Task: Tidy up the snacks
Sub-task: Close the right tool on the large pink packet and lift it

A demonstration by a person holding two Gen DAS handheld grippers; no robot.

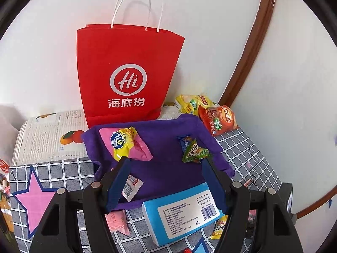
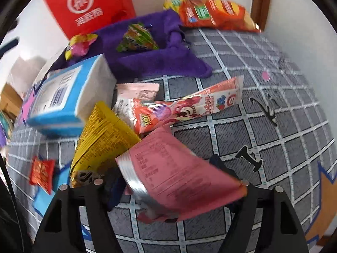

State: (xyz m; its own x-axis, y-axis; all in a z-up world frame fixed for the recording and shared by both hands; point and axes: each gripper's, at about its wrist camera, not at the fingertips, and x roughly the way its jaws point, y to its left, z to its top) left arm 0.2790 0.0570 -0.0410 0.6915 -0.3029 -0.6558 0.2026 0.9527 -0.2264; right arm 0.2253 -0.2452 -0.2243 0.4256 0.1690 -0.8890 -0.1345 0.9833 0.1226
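A purple cloth tray (image 1: 164, 130) lies on the checked cover and holds a pink-and-yellow snack (image 1: 126, 143), a green snack (image 1: 194, 152) and a small blue sweet (image 1: 184, 141). My left gripper (image 1: 166, 159) hovers over the tray's near side, open and holding nothing, with a small white sachet (image 1: 131, 186) beside its left finger. In the blurred right wrist view my right gripper (image 2: 166, 175) is shut on a pink snack packet (image 2: 174, 172), which hangs tilted above the cover and hides the pads. A yellow packet (image 2: 101, 139) and a long red-and-white packet (image 2: 185, 107) lie just beyond.
A red paper bag (image 1: 126, 73) stands against the wall behind the tray. Orange chips (image 1: 221, 119) and yellow chips (image 1: 191, 103) lie at the back right. A blue tissue pack (image 1: 181, 213) sits at the tray's near edge. A small red packet (image 2: 41, 174) lies at the left.
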